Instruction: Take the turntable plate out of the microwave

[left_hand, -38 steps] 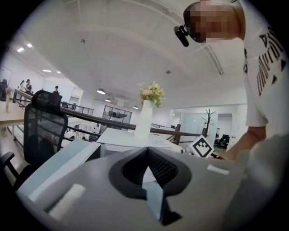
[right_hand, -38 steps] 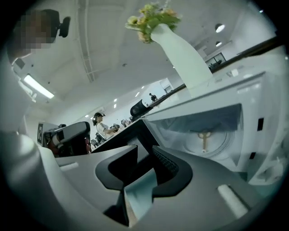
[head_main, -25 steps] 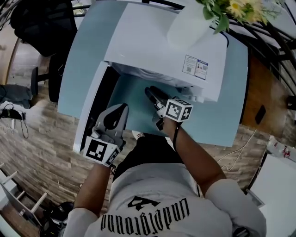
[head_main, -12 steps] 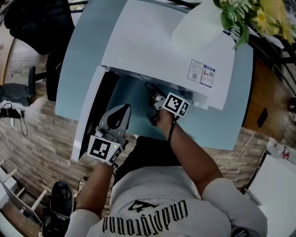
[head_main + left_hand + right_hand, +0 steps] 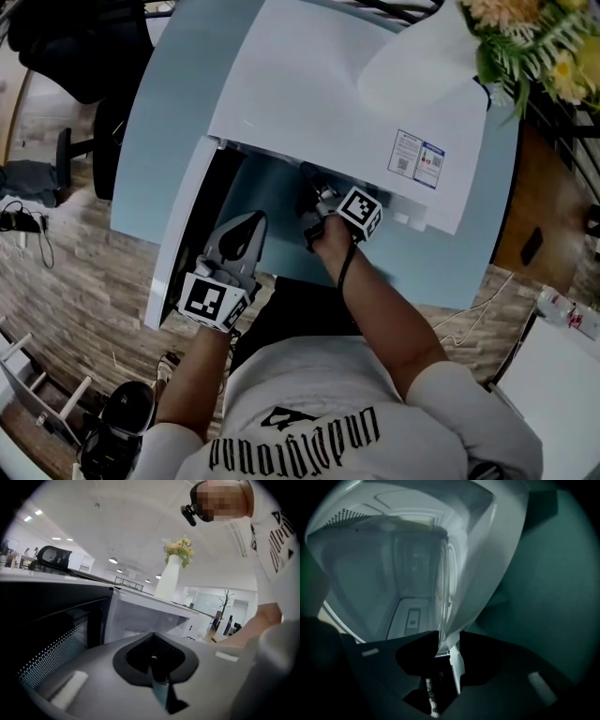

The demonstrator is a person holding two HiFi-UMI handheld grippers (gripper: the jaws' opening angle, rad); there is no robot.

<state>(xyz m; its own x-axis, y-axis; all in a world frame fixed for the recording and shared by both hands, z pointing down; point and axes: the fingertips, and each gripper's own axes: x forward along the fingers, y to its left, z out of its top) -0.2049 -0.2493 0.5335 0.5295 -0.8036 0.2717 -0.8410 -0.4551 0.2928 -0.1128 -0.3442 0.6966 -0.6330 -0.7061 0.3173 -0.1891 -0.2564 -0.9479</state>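
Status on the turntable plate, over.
Left tool shut, empty, by the door. Right tool inside microwave, jaws just closing, turntable plate rim between them. Nothing blocking.

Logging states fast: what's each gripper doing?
Left gripper: closed, empty.
Right gripper: jaws just closing around rim of turntable plate; grip cannot be told.

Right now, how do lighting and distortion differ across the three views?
Right gripper view: dim and teal-tinted inside the microwave, the turntable plate only faintly lit. Left gripper view: bright ceiling, strong fisheye curve, door in shadow. Head view: even light, mostly sharp.
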